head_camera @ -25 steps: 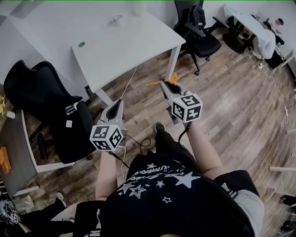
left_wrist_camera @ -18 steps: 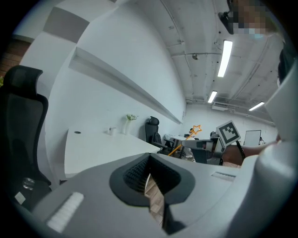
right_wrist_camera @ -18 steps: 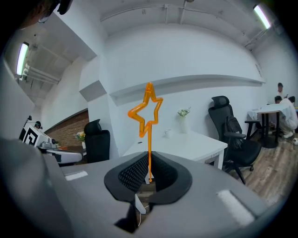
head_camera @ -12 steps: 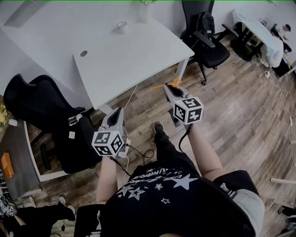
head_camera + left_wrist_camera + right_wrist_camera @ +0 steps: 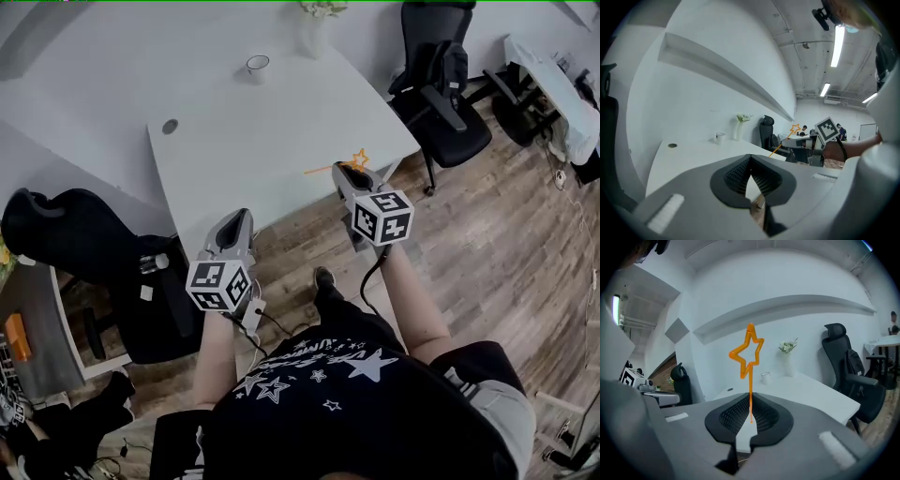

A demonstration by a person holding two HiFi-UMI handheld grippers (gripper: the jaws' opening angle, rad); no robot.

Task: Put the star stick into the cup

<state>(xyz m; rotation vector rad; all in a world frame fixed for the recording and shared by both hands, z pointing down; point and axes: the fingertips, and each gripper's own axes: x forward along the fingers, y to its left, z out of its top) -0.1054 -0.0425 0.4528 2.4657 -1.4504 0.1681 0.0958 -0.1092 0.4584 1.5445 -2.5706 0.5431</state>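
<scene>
Left gripper (image 5: 238, 220) lower left of centre, jaws together, nothing in them. Right gripper (image 5: 345, 171) mid-frame over the near edge of the white table (image 5: 281, 131), jaws clamped on the orange star stick (image 5: 750, 390), star past the tips. White cup (image 5: 257, 65) top centre, far side of table, well apart.

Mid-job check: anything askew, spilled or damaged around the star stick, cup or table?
Nothing stands out. The right hand-held gripper is shut on the star stick, which looks straight and intact. The cup stands upright on the white table, nothing spilled around it. The left hand-held gripper is shut and empty.
</scene>
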